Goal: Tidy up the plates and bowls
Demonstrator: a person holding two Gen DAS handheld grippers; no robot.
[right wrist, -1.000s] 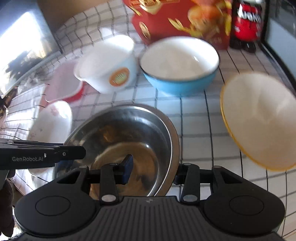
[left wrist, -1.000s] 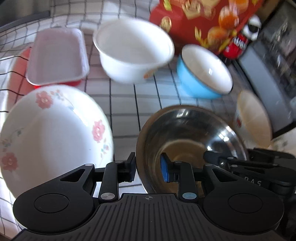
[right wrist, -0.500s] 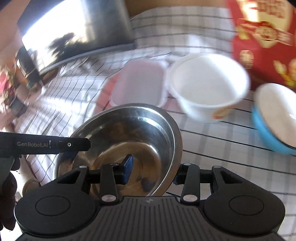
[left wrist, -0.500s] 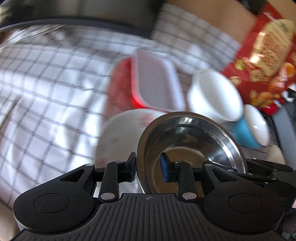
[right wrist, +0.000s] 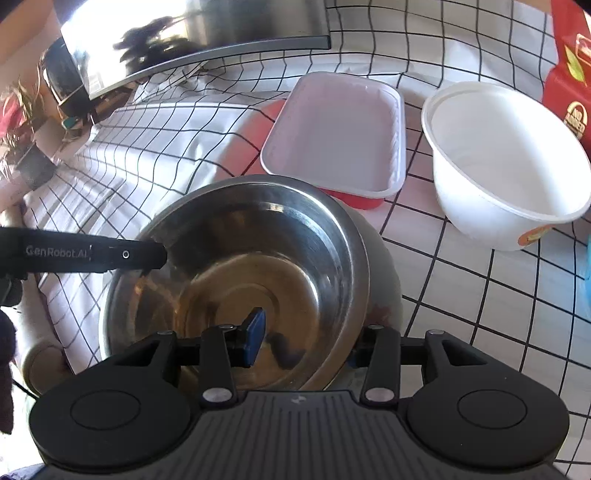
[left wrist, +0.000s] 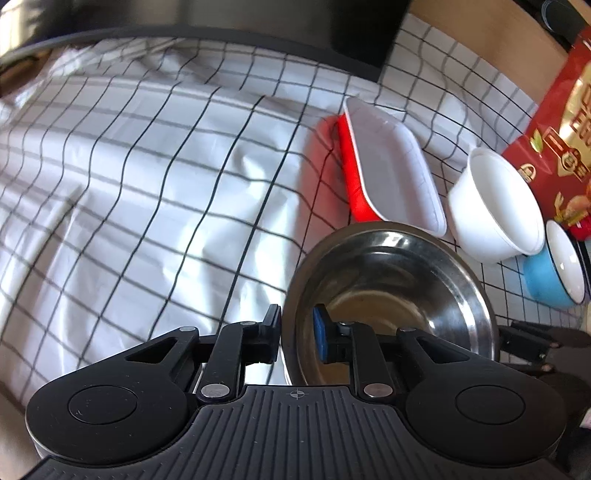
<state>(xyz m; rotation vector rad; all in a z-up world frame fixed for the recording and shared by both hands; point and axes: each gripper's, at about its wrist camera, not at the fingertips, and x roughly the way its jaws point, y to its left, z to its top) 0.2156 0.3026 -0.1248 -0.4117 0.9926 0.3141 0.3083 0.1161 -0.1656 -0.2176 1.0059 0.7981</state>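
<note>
A steel bowl (left wrist: 391, 280) (right wrist: 258, 266) hangs between both grippers above the checked cloth. My left gripper (left wrist: 297, 330) is shut on its left rim, one finger outside and the blue pad inside. My right gripper (right wrist: 306, 341) straddles the right rim, the blue pad inside and the other finger outside. A white plastic bowl (left wrist: 495, 206) (right wrist: 506, 162), a white tray on a red base (left wrist: 395, 166) (right wrist: 340, 133) and a blue bowl (left wrist: 554, 277) stand beyond.
A red snack box (left wrist: 554, 122) (right wrist: 569, 74) stands at the far right. A dark shiny appliance (left wrist: 221, 18) (right wrist: 192, 40) runs along the back edge. Wrinkled checked cloth (left wrist: 147, 184) spreads out to the left.
Both grippers have carried the steel bowl up and to the left. The floral plate, seen a second ago, is out of view, and open cloth now fills the left wrist view.
</note>
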